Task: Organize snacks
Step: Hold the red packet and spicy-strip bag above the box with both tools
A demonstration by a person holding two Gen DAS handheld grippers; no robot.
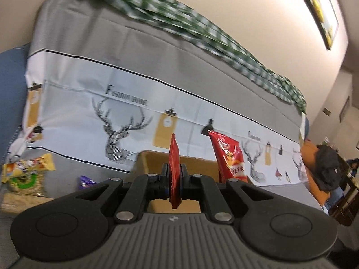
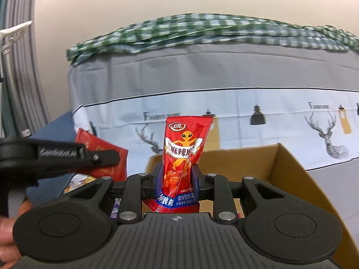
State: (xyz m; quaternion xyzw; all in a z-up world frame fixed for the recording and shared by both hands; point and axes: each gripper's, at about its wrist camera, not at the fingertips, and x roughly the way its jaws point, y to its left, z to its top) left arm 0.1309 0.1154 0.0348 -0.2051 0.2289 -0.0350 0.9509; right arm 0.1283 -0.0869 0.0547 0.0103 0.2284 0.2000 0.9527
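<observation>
Nearest in each wrist view are the jaws, both closed on packets. The left gripper (image 1: 174, 180) pinches a flat red sachet (image 1: 174, 157) edge-on, its seam standing upright between the pads. The right gripper (image 2: 177, 179) clamps a taller red spicy-strip packet (image 2: 182, 154) around its lower middle, label facing the camera.

Just beyond both sets of fingers sits the open cardboard box (image 2: 285, 168), its far wall at 12 o'clock from the left gripper and its interior spreading toward 2 o'clock from the right one. In the right view the left tool and its sachet show at 9 o'clock.

Further off, at 9 o'clock in the left view, a yellow snack bag (image 1: 29, 168) and a purple wrapper (image 1: 86, 181) lie loose on the surface. Behind everything rises a grey deer-print cover (image 1: 125, 103) topped by a green checked cloth (image 1: 179, 15).

The step in hand looks like carrying two snacks to the box. The next move likely calls for lowering each packet inside the walls before easing the jaws apart, and keeping the two tools from colliding.
</observation>
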